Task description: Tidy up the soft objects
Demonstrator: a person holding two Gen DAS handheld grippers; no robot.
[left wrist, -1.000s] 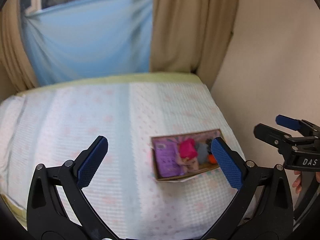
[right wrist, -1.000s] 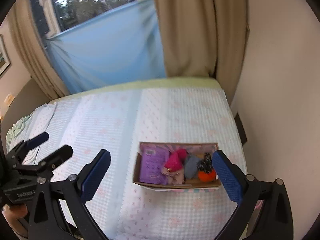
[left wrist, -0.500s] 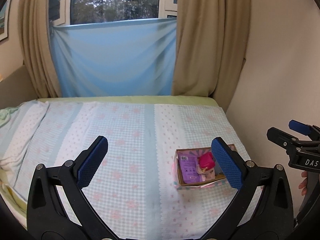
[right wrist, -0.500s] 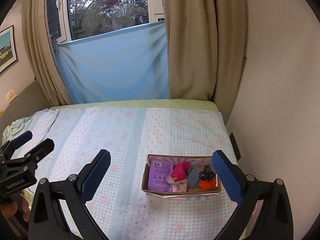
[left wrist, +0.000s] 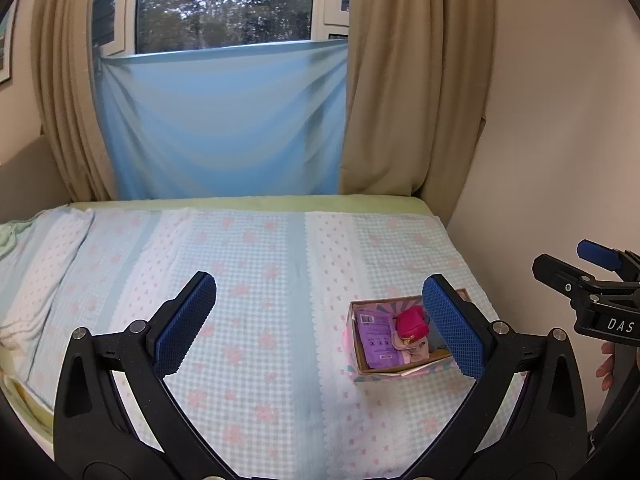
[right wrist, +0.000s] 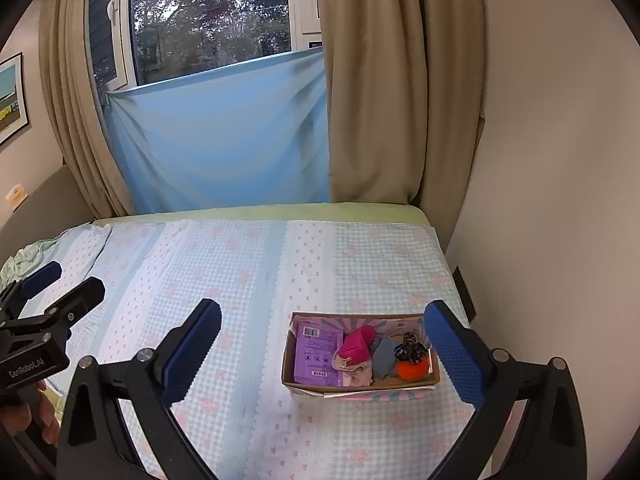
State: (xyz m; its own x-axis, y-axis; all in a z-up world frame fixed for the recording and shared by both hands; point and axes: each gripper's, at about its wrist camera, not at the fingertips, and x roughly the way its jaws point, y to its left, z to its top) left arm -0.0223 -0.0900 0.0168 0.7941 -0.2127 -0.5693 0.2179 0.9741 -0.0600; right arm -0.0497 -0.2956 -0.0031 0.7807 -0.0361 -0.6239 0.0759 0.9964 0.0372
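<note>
A cardboard box sits on the bed near its right front corner; it also shows in the left wrist view. In it lie a purple packet, a magenta pouch, a grey cloth, a pale sock and an orange ball with a black tuft. My left gripper is open and empty, above the bed left of the box. My right gripper is open and empty, held back from the box, which lies between its fingers in view.
The bed has a blue and white checked cover with pink flowers. A wall runs along the bed's right side. Beige curtains and a blue cloth hang behind. A green cloth lies at the far left.
Both grippers have pulled back and tilted up from the box. It now looks smaller and lower in view, and the window shows. Both stay open and empty.
</note>
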